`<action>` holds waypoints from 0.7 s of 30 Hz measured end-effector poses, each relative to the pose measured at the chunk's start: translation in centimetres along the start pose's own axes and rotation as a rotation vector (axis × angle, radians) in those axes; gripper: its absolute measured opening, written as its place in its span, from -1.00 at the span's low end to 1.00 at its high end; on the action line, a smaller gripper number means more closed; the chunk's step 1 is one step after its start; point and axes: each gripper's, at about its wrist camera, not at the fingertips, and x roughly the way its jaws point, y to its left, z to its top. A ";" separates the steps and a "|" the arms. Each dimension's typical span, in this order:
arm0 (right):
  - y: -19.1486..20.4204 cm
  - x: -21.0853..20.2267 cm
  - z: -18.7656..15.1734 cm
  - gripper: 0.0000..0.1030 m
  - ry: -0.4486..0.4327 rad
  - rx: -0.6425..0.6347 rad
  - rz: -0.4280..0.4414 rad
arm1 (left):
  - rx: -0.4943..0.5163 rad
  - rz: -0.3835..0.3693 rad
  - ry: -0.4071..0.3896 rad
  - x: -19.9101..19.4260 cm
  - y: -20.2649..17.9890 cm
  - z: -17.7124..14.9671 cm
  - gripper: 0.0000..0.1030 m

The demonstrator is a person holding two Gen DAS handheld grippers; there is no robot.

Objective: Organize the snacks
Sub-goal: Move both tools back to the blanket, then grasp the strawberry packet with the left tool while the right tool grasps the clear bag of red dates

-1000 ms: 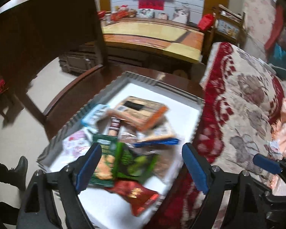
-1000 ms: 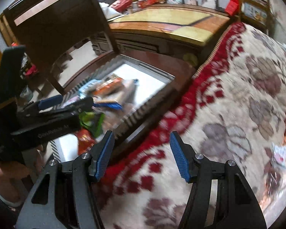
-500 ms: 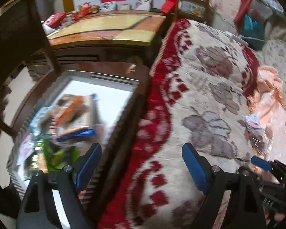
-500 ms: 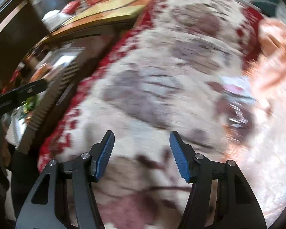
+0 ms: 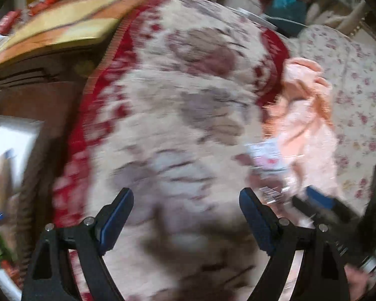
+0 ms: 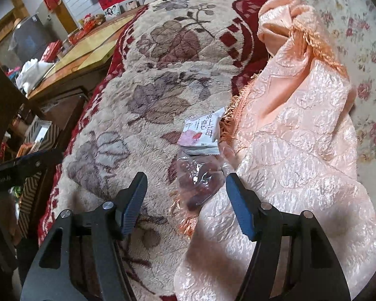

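A white snack packet with pink print (image 6: 202, 132) lies on the floral blanket, with a clear bag of dark red dried fruit (image 6: 197, 180) just in front of it. My right gripper (image 6: 186, 199) is open and empty, its jaws either side of the clear bag and a little short of it. My left gripper (image 5: 185, 215) is open and empty over the blanket; the white packet (image 5: 267, 155) shows blurred ahead to its right. The grey tray (image 5: 15, 135) holding several snacks is at the far left edge.
A beige and red floral blanket (image 6: 148, 95) covers the sofa. A pink quilted cloth (image 6: 300, 135) lies bunched at the right, touching the packets. A dark wooden table (image 5: 32, 100) carries the tray. A yellow-topped table (image 6: 92, 50) stands behind.
Both grippers have swung right, away from the tray of snacks and over the blanket. The right gripper now faces the two packets by the pink cloth. Both stay open.
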 end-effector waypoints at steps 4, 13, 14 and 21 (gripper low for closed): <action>-0.7 0.3 -0.3 0.27 0.001 0.010 0.036 | 0.014 -0.071 0.063 3.1 -3.7 2.8 0.71; -2.8 0.7 -0.8 0.27 0.020 0.074 0.089 | 0.042 -0.113 0.210 10.6 -9.7 5.6 0.73; -3.0 0.7 -0.8 0.27 0.020 0.080 0.087 | 0.040 -0.110 0.224 11.3 -10.1 5.7 0.73; -3.7 0.3 -0.6 0.27 0.003 0.113 0.103 | 0.071 -0.085 0.249 14.7 -11.7 5.7 0.06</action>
